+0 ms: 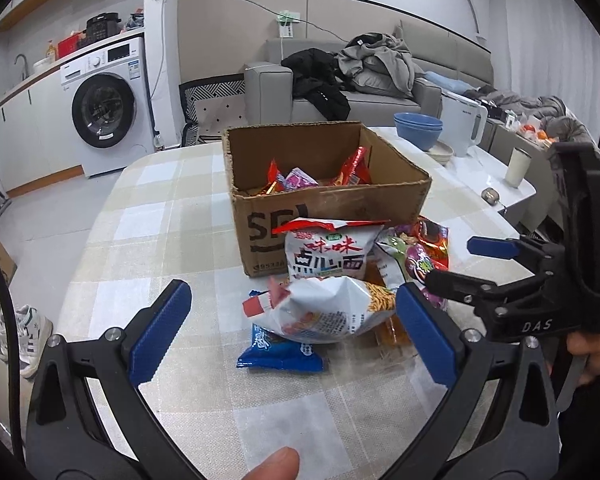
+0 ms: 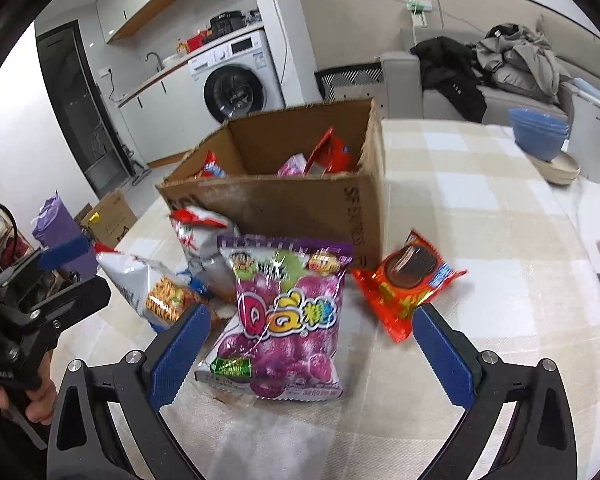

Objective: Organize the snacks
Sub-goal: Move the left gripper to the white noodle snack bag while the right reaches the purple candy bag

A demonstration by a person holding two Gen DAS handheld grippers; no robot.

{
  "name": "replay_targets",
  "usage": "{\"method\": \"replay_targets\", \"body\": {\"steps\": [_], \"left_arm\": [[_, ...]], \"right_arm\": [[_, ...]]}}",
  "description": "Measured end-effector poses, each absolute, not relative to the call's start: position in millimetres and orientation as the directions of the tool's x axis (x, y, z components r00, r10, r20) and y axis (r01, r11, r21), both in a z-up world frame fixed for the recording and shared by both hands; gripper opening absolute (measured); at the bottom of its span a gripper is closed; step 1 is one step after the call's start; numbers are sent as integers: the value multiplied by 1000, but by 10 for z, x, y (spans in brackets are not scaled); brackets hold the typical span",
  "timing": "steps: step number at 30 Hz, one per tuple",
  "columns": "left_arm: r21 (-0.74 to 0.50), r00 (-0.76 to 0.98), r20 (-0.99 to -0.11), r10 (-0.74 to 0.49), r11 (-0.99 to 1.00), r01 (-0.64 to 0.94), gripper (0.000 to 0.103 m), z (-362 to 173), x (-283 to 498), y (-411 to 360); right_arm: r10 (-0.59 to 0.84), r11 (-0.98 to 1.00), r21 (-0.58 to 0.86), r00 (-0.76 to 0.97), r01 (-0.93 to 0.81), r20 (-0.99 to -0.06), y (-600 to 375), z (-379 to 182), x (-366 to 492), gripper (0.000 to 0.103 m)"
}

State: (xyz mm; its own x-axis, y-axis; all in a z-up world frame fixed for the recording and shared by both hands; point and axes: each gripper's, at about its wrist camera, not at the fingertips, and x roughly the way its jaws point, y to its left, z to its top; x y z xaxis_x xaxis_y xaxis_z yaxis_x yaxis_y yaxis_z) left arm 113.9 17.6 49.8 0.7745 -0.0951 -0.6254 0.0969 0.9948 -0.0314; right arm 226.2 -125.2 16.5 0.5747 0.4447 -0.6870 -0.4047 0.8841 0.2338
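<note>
An open cardboard box stands on the checked tablecloth with several snack packets inside. Against its front leans a white noodle-snack bag. Below it lie a crumpled white bag and a blue packet. A purple grape-candy bag and a red cookie pack lie to the right. My left gripper is open around the crumpled bag, not touching it. My right gripper is open over the purple bag's lower half.
Blue bowls, a white kettle, a cup and a small metal object stand at the table's far right. Behind are a sofa with clothes and a washing machine. The table's left edge drops to the floor.
</note>
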Motion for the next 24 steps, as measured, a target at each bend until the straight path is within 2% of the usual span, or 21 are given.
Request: {"method": "replay_targets", "body": {"steps": [24], "left_arm": [[20,684,-720,-112,983,182,102,185,1288,35]], "right_arm": [[468,877,319,490,-359,-735,-1211,-218,2440,103]]}}
